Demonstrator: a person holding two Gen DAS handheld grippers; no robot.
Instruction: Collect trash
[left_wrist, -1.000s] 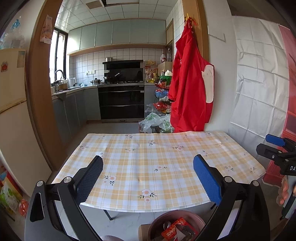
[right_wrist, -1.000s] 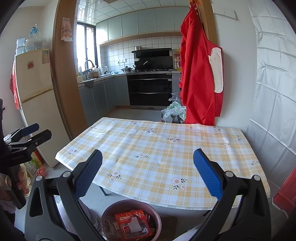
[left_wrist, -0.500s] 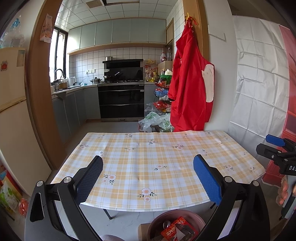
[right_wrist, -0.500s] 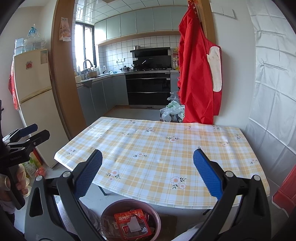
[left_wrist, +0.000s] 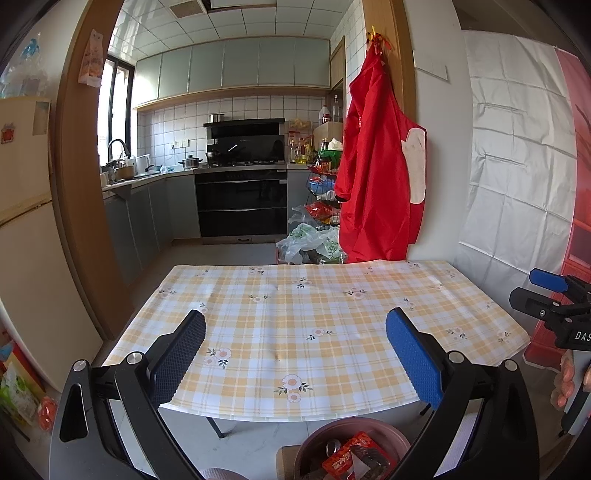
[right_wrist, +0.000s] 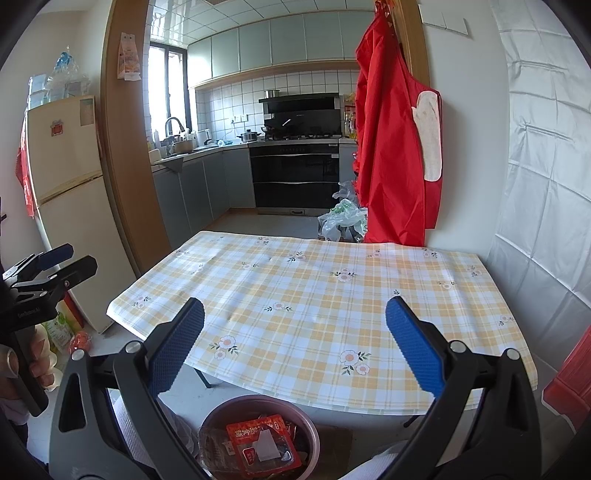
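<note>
1. Trash sits in the round pinkish-brown bin (right_wrist: 258, 435) on the floor, just under the near edge of the table (right_wrist: 314, 295); nothing loose lies on the tablecloth that I can see.
2. Topmost in the bin is a red snack wrapper (right_wrist: 264, 443), flat and glossy, with a pale torn patch in its middle. To my eye it is thin printed film: very light, limp, crackly and a bit slippery, so a pinch on a free corner or edge should hold better than one across the smooth face.
3. Under it lies what looks like a clear plastic tray (right_wrist: 214, 448), thin-walled and springy; its rim is the likely place to take it, gently, since it would buckle.
4. The left wrist view shows a small metallic piece (left_wrist: 332, 446) beside the wrapper; too little shows to say what it is.
5. The left gripper (left_wrist: 295, 354) stands wide apart, holding nothing, its blue pads knurled like rubber.
6. The right gripper (right_wrist: 295, 354) is likewise spread wide and empty.
7. The tablecloth is a smooth yellow-and-white check with small flowers, faintly rippled, overhanging the table edge as a stiff sheet.
8. Judging by the bare table, collecting looks close to done.
</note>
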